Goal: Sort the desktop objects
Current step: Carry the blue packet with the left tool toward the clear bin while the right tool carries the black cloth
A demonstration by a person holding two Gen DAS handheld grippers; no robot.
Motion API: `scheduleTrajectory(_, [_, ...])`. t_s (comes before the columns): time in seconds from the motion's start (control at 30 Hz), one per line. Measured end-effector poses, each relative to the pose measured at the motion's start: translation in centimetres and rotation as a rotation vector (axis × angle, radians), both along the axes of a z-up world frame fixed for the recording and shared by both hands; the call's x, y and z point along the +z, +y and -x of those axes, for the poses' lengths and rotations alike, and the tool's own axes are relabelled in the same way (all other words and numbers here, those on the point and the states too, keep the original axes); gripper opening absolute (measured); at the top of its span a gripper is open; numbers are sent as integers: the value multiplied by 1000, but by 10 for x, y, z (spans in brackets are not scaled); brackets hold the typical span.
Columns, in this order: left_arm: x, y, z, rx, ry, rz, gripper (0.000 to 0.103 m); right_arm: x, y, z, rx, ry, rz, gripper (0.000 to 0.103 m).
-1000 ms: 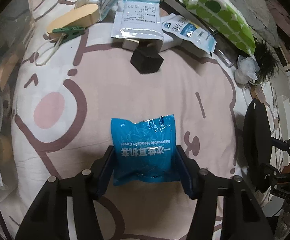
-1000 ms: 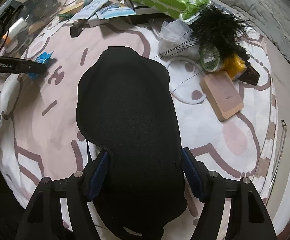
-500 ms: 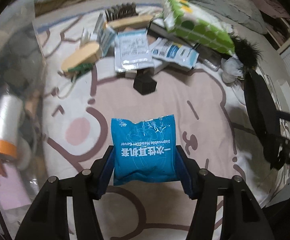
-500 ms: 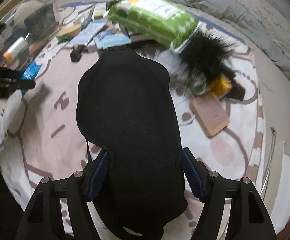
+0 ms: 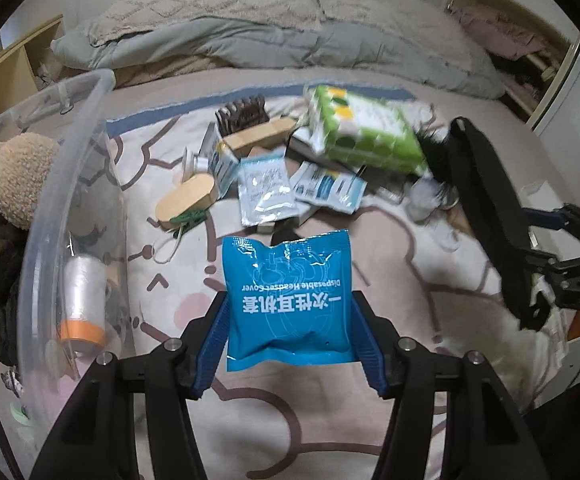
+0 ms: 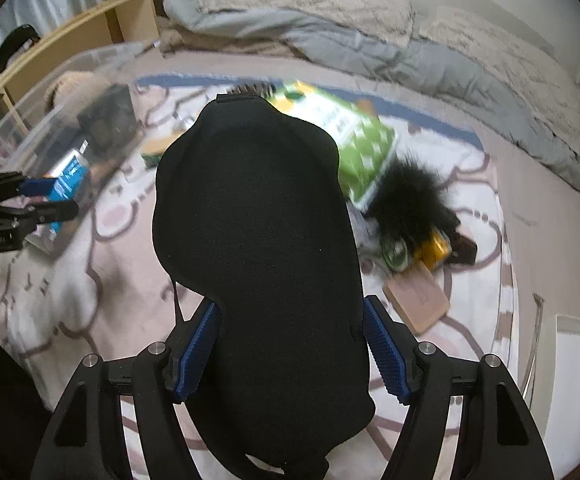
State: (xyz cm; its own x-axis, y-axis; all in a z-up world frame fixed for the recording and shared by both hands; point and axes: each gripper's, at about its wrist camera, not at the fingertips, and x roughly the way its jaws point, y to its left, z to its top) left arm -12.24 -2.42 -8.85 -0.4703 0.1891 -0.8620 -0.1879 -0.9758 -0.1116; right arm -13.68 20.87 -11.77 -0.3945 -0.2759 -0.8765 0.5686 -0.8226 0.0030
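Observation:
My left gripper [image 5: 288, 330] is shut on a blue sachet [image 5: 288, 300] printed "Disposable Headset Cover", held in the air above the patterned bedspread. My right gripper [image 6: 291, 346] is shut on a black padded eye mask [image 6: 258, 232] that fills most of the right wrist view. In the left wrist view that black eye mask [image 5: 485, 208] and the right gripper [image 5: 553, 240] show at the right edge. The right wrist view shows the left gripper [image 6: 46, 198] with the blue sachet [image 6: 68, 178] at the left, in front of a clear plastic bin [image 6: 70, 120].
The clear plastic bin [image 5: 46, 184] at the left holds a plush toy [image 5: 14, 180] and a roll [image 5: 82, 300]. A heap lies beyond: green tissue pack [image 5: 363, 134], white sachets [image 5: 266, 190], wooden brushes [image 5: 186, 200]. Black feathers [image 6: 405, 192], a pink case [image 6: 415, 302], grey bedding [image 5: 250, 40].
Both grippers have risen with their loads; the heap on the bedspread now looks farther off, and the clear bin and the bedding have come into view. Neither grip has changed.

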Motion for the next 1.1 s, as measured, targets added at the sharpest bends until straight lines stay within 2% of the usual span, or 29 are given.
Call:
scheduleTrajectory(0.27, [45,-14,-13,12,116,-60,58,39,-36,-5,31,87,95,72])
scheduleTrajectory(0.4, [67,-32,-18,57,201,-48,58,60,-63,-6,61,130,157,72])
scheduleTrajectory(0.57, [82,-62,-23,123,259,-47,58,79,-95,-5,89,175,224,72])
scheduleTrajectory(0.93, [104,-135,-53,294,447,50,58,126,-163,-10,160,272,413,72])
scheduleTrajectory(1.1, [113,-168,-70,366,497,58,58,139,-204,-13,241,286,439,72])
